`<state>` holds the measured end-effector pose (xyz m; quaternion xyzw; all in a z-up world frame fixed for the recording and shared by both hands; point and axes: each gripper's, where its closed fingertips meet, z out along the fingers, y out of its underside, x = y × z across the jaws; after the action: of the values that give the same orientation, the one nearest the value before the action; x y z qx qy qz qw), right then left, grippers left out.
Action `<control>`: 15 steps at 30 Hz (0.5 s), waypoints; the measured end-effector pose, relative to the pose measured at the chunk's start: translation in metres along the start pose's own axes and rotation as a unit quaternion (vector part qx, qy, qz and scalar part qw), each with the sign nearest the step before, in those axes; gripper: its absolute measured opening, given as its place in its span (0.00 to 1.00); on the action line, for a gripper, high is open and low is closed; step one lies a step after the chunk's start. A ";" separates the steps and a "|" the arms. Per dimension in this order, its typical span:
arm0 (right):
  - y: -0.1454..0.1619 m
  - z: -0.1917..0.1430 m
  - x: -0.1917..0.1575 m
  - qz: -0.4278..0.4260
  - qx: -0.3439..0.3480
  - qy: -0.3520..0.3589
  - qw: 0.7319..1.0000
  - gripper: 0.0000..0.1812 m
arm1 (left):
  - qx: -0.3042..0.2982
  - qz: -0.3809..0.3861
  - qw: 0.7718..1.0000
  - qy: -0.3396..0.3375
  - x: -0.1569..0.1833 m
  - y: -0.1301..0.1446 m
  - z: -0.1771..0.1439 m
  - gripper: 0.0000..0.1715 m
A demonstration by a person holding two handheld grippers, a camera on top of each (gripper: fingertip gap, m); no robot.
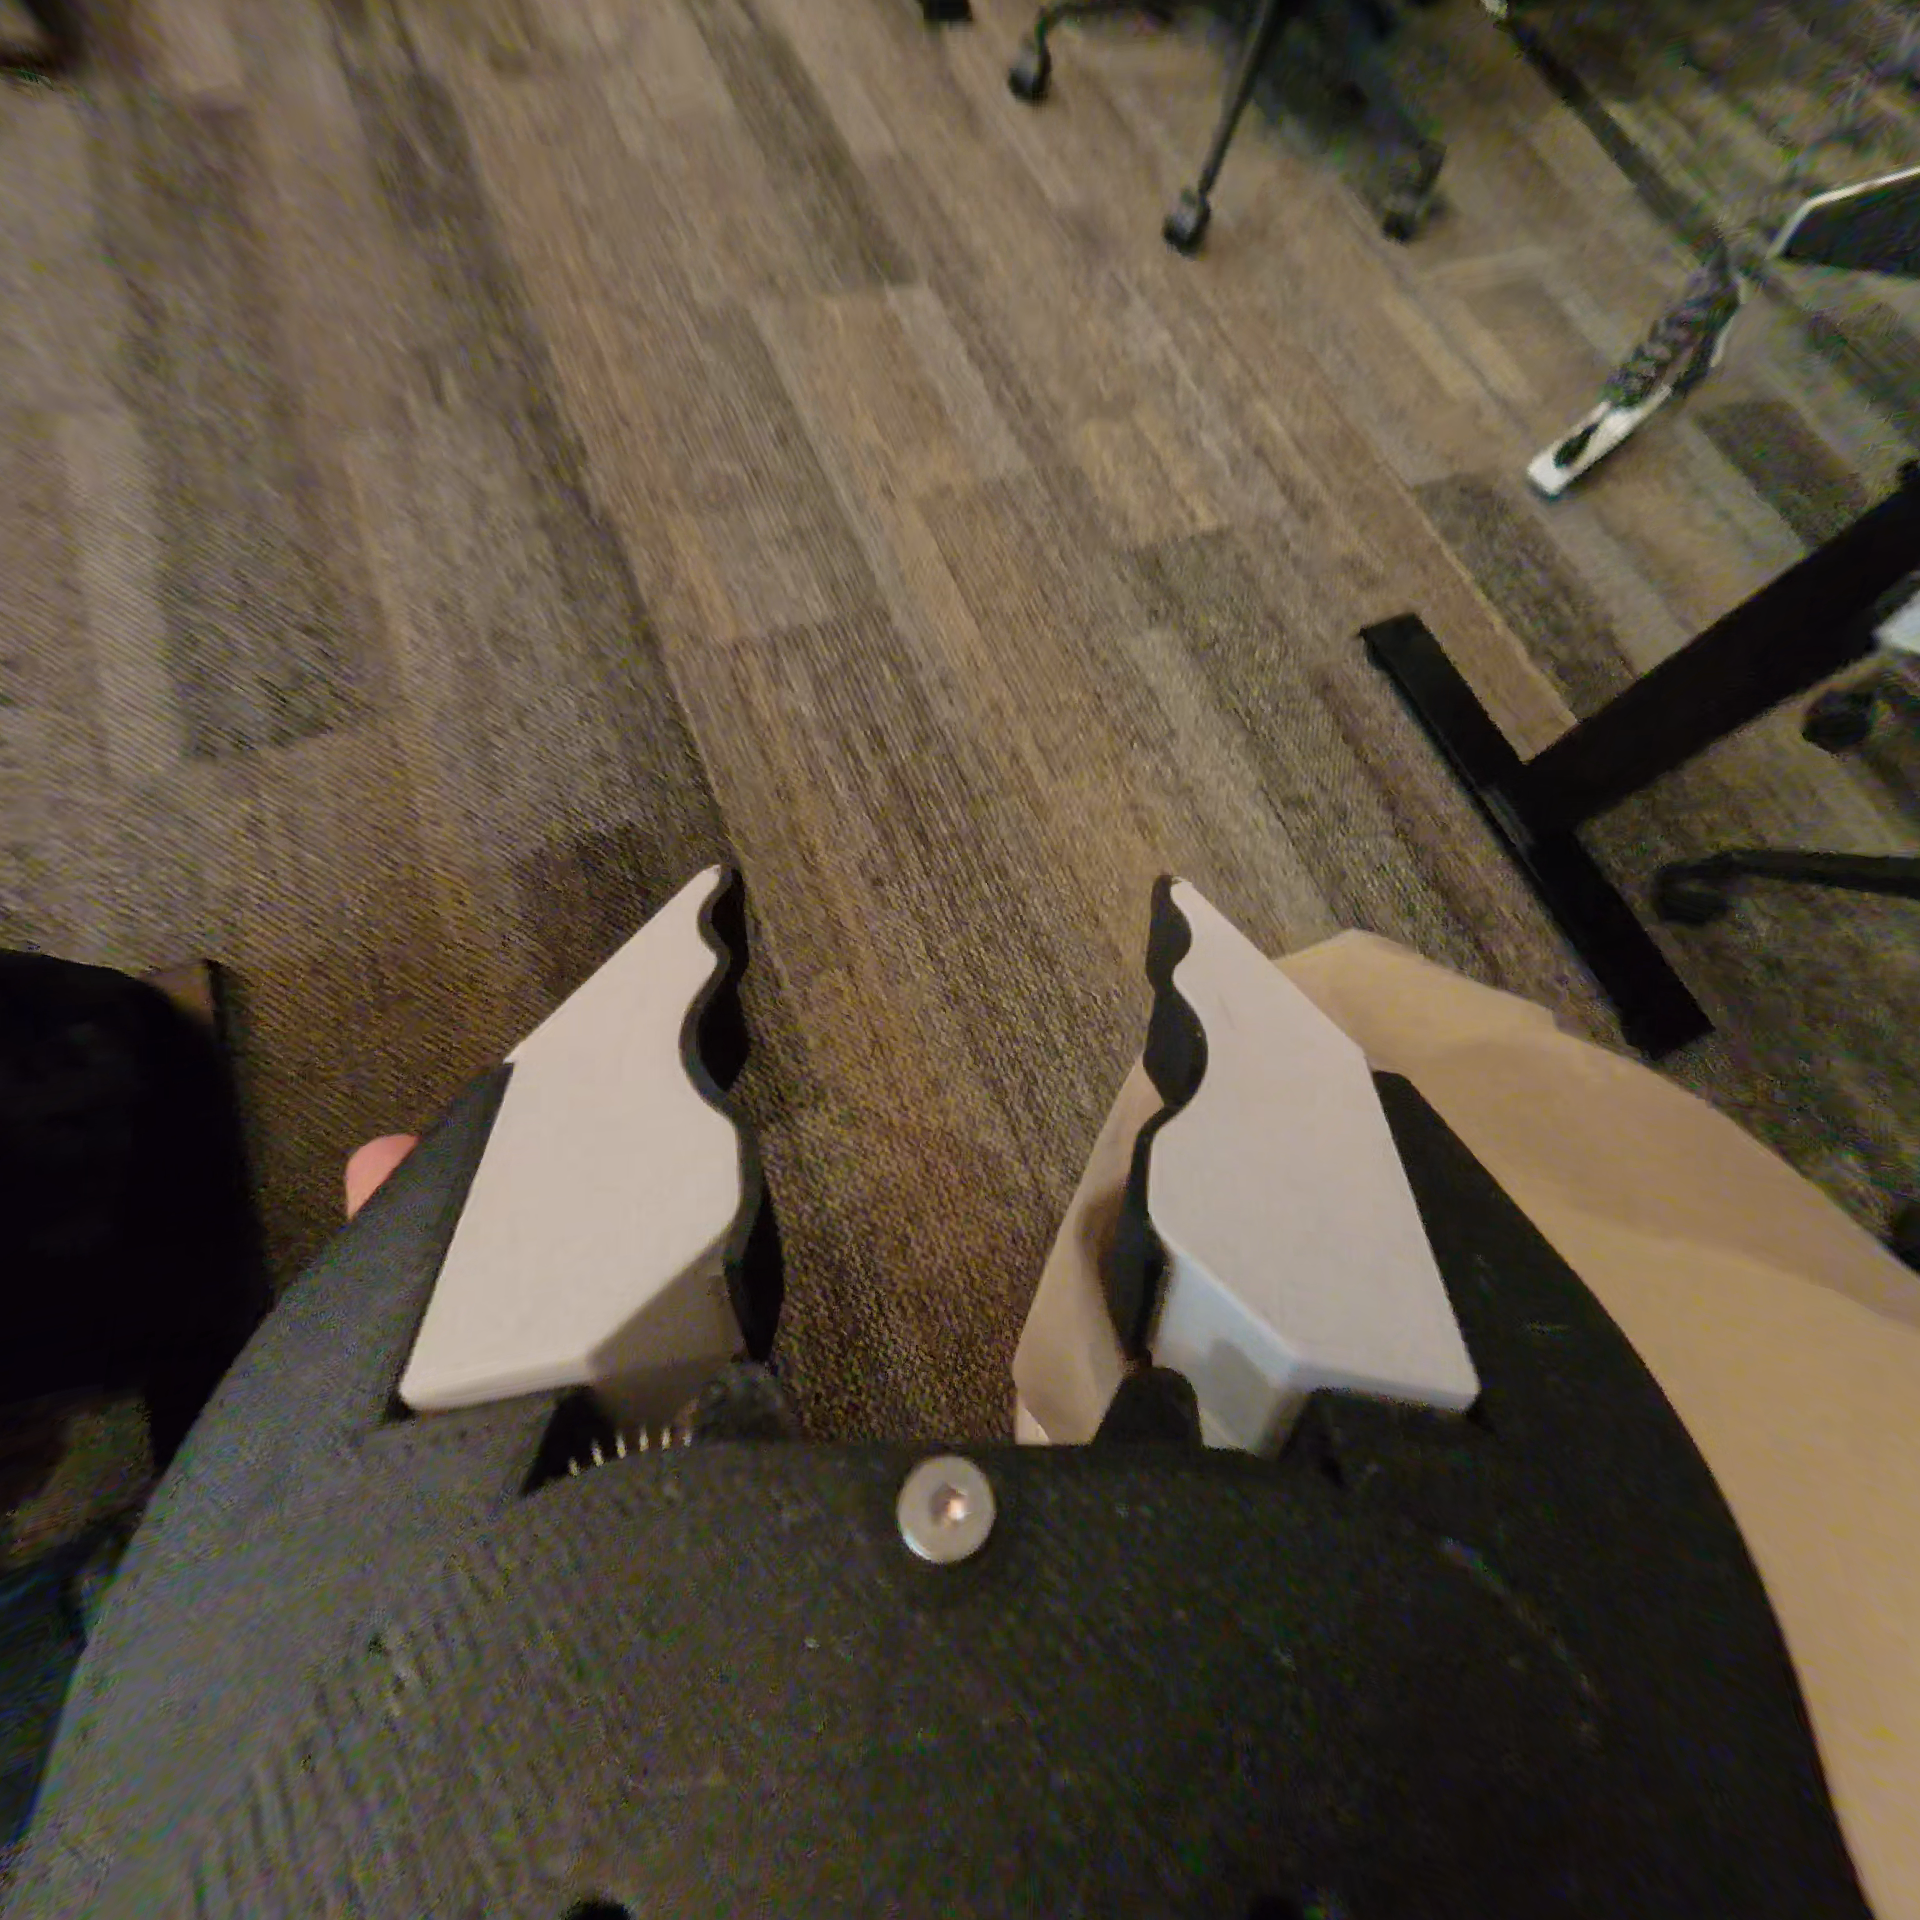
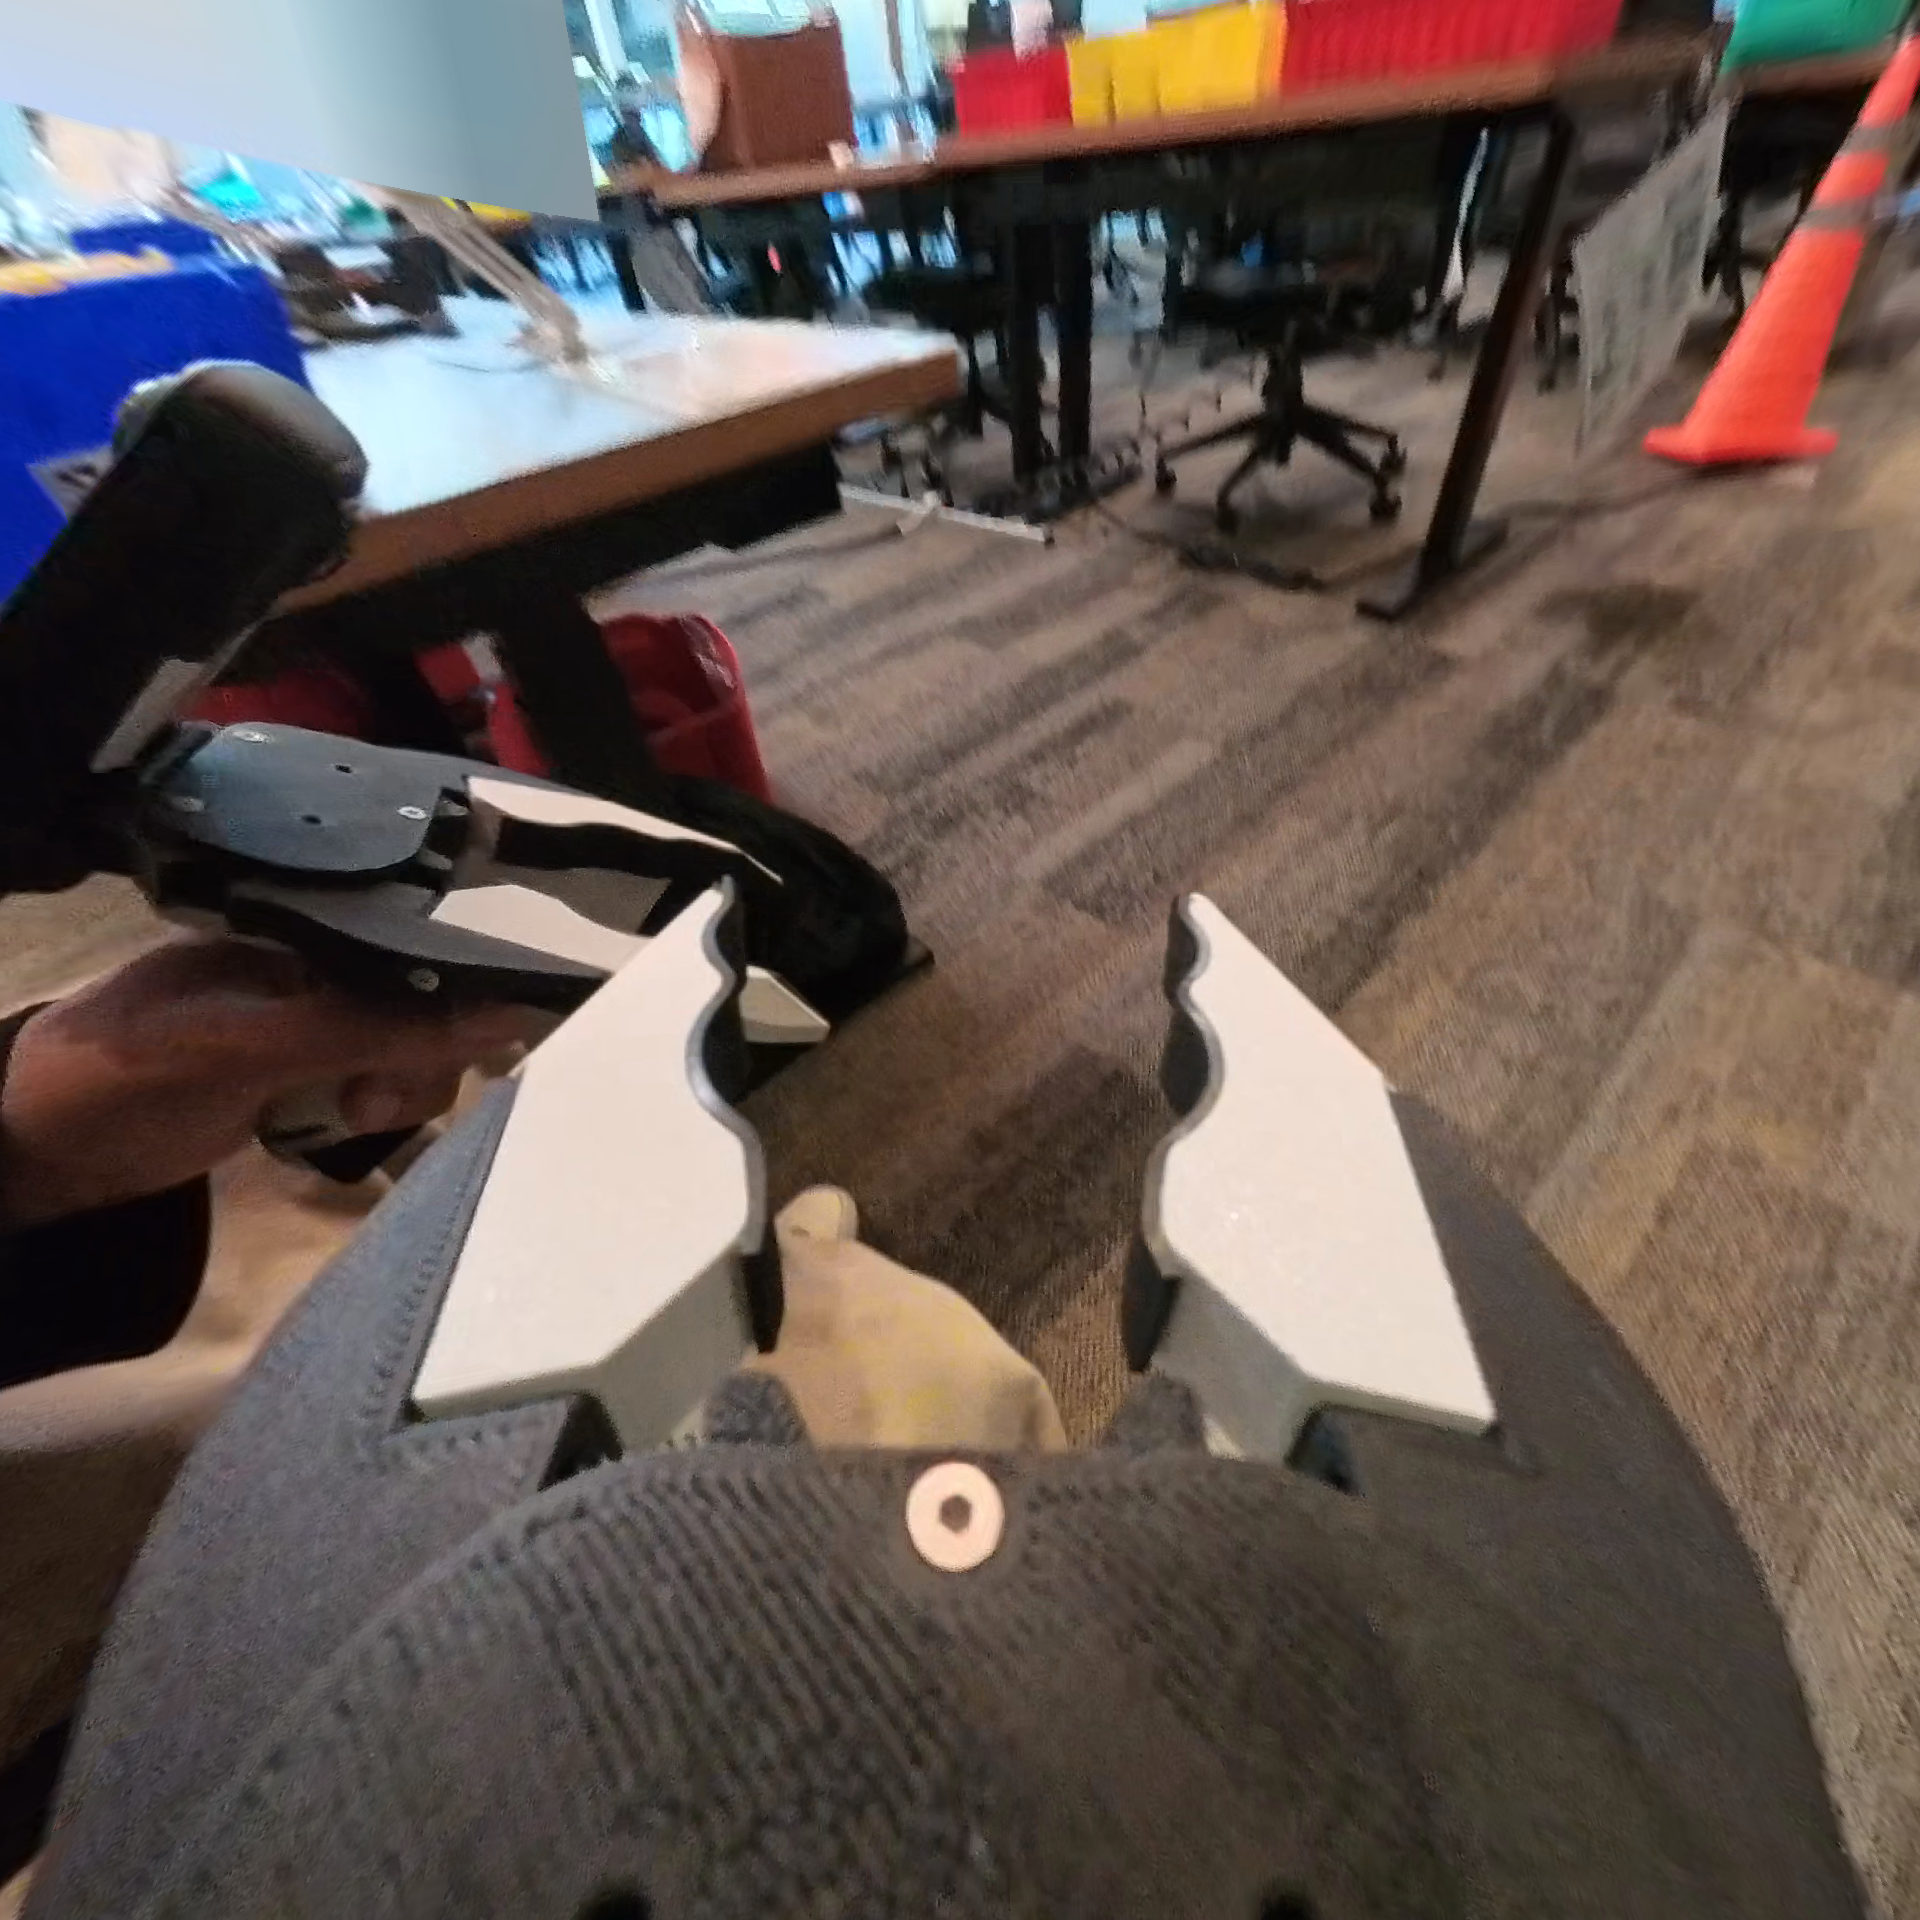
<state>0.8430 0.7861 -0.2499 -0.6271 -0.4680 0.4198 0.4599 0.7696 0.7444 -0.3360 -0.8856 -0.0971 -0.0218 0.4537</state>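
Coloured bins (image 2: 1278, 52) blurred, cropped at top; contents perhaps unreadable.

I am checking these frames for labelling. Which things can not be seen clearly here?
- Beige fabric, left wrist view: cut off by the right edge and covered by the left tool.
- Beige fabric, right wrist view: mostly hidden under the right tool.
- Coloured bins, right wrist view: blurred, contents unreadable.
- Grey patch: covers that corner.

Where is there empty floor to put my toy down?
Bare carpet lies ahead of the right tongs, between the orange cone and the near table. Crowded: chair and table legs beyond, left tongs beside.
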 end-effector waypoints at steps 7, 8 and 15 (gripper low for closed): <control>-0.008 -0.059 -0.083 -0.052 0.032 -0.059 0.996 0.49 | 0.062 0.011 0.997 0.047 0.096 0.029 -0.126 0.14; -0.009 -0.066 -0.099 -0.040 0.040 -0.086 0.995 0.53 | 0.062 0.009 0.997 0.039 0.102 0.041 -0.142 0.15; -0.013 -0.088 -0.190 -0.095 0.059 -0.187 0.976 0.54 | 0.070 -0.001 0.998 -0.006 0.124 0.095 -0.255 0.16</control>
<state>0.8846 0.5867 -0.1997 -0.4622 -0.5773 0.5108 0.4384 0.9224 0.5028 -0.2465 -0.8516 -0.1018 -0.0100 0.5142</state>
